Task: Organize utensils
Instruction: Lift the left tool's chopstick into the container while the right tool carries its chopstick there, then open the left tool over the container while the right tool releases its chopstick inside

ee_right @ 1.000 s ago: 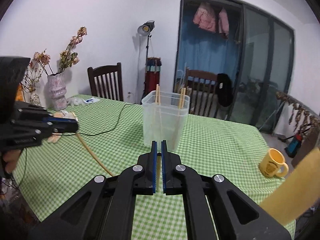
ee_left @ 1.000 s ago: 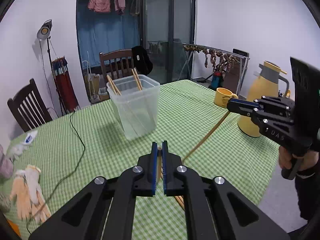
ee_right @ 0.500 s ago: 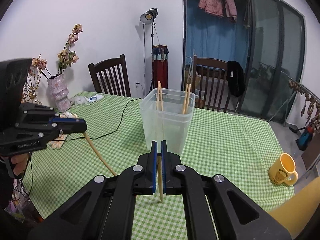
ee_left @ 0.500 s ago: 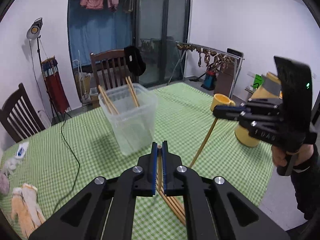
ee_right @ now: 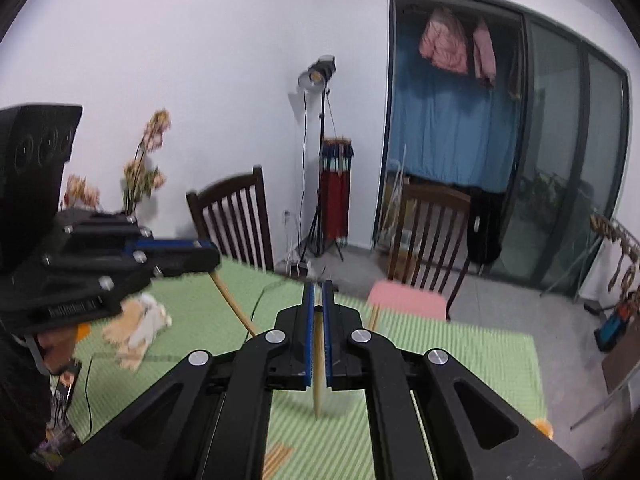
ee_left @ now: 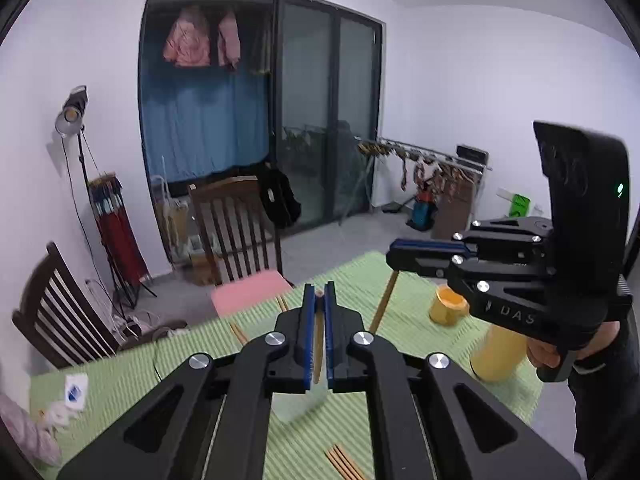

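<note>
We find the left gripper and right gripper each clamped on one slim wooden chopstick above the green checked tablecloth; dangling tips risk snagging the clear plastic tub's rim.

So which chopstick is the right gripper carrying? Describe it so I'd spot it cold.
Start at the green checked table. Above it, the right gripper is shut on one pale wooden chopstick hanging almost straight down. Unlike the loose chopsticks lying flat, it is clear of the cloth, tip downward.

Loose chopsticks lie on the table, a mug farther right.
</note>
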`<control>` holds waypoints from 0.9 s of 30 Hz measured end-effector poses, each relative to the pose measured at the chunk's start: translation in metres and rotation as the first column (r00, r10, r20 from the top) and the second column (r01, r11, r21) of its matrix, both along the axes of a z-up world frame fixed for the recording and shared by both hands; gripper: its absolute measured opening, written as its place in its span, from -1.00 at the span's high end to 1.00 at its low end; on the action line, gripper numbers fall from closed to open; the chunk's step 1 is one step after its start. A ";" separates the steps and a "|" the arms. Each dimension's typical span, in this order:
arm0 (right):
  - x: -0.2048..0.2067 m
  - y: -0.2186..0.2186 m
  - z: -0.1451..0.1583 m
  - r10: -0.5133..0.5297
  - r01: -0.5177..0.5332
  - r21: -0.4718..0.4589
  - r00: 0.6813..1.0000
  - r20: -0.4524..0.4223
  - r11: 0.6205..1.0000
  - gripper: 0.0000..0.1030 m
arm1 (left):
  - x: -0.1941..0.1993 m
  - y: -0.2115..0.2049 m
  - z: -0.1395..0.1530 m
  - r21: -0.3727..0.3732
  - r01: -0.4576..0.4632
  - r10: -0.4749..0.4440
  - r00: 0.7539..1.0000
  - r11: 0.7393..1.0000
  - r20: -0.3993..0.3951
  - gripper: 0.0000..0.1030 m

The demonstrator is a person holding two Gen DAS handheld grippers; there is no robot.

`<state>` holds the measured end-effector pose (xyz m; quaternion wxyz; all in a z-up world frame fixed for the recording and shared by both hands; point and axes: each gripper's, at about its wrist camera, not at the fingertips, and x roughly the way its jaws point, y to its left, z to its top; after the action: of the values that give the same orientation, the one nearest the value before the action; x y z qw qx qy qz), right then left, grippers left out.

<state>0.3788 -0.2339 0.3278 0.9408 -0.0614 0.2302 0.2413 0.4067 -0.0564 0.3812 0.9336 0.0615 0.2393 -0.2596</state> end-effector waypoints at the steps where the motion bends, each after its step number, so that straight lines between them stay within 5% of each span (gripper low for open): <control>1: 0.006 0.000 0.006 -0.005 0.005 0.000 1.000 0.009 1.000 0.92 | 0.008 0.000 0.009 0.001 -0.005 0.005 1.000 1.000 0.010 0.97; 5: 0.046 0.005 0.016 -0.025 0.025 0.026 1.000 0.001 0.999 0.92 | 0.046 -0.003 0.020 -0.026 -0.019 0.020 1.000 0.999 0.004 0.97; 9: 0.085 0.008 -0.008 -0.029 0.032 0.056 0.998 -0.057 0.998 0.92 | 0.090 -0.008 0.001 -0.038 -0.029 0.027 0.998 0.999 -0.050 0.97; 20: 0.175 0.005 -0.122 -0.036 0.073 0.117 0.955 -0.295 0.990 0.92 | 0.197 -0.002 -0.123 -0.119 -0.064 0.026 0.956 0.991 -0.294 0.97; 27: 0.204 0.009 -0.178 -0.048 0.089 0.087 0.919 -0.393 0.992 0.92 | 0.235 -0.008 -0.189 -0.072 -0.075 0.042 0.921 0.995 -0.388 0.97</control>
<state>0.5828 -0.2252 0.1495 0.8859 0.0444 0.4019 0.2272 0.6418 -0.0640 0.1924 0.8773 -0.0377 0.4088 -0.2485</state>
